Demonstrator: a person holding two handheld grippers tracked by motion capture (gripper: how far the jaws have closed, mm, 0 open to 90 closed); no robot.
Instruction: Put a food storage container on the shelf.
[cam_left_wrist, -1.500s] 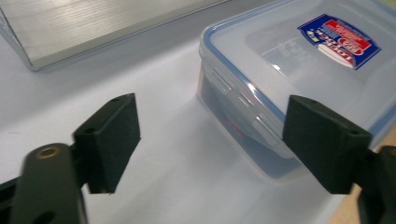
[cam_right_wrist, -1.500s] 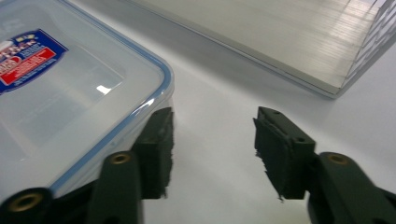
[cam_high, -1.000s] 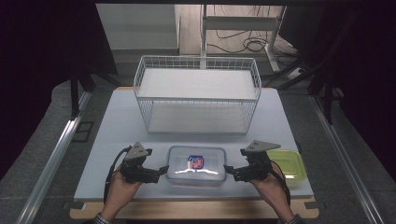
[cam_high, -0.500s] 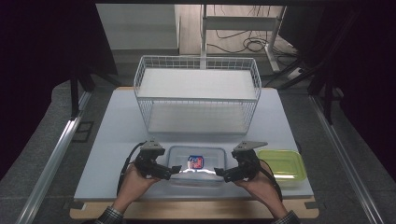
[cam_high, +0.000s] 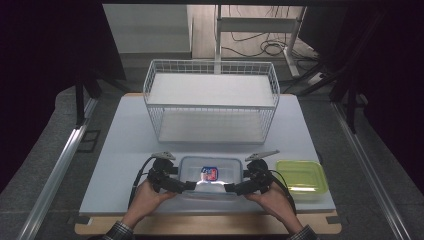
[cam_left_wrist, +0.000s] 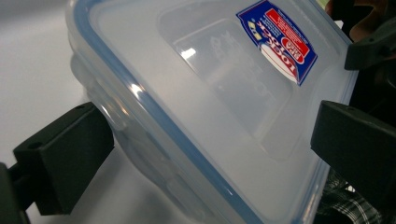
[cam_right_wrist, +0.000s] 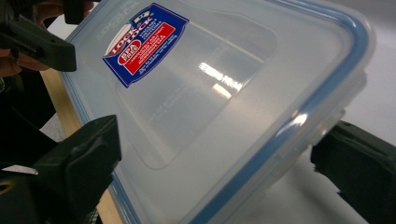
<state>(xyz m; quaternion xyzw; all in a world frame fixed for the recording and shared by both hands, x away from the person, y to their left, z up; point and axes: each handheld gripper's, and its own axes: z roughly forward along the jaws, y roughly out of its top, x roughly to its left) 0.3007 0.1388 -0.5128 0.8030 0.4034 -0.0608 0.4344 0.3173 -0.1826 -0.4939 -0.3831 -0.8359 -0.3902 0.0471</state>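
Observation:
A clear plastic food box (cam_high: 210, 174) with a blue-sealed lid and a red and blue label lies at the table's front middle. My left gripper (cam_high: 182, 186) reaches in at its near left corner and my right gripper (cam_high: 236, 188) at its near right corner. In the left gripper view the box (cam_left_wrist: 210, 93) lies between the widely spread jaws of the left gripper (cam_left_wrist: 210, 140). The right gripper view shows the same box (cam_right_wrist: 210, 84) spanning the wide gap of the right gripper (cam_right_wrist: 215, 154). Both pairs of jaws straddle a corner without clamping.
A white wire basket (cam_high: 210, 64) stands behind the box at the table's middle back. A yellow-green lidded container (cam_high: 300, 177) lies just right of my right hand. The grey tabletop (cam_high: 125, 145) spreads to the left, and its wooden front edge runs close under my hands.
Both grippers have moved inward from the box's sides to its near corners, and now the jaws reach around it. The box has barely shifted.

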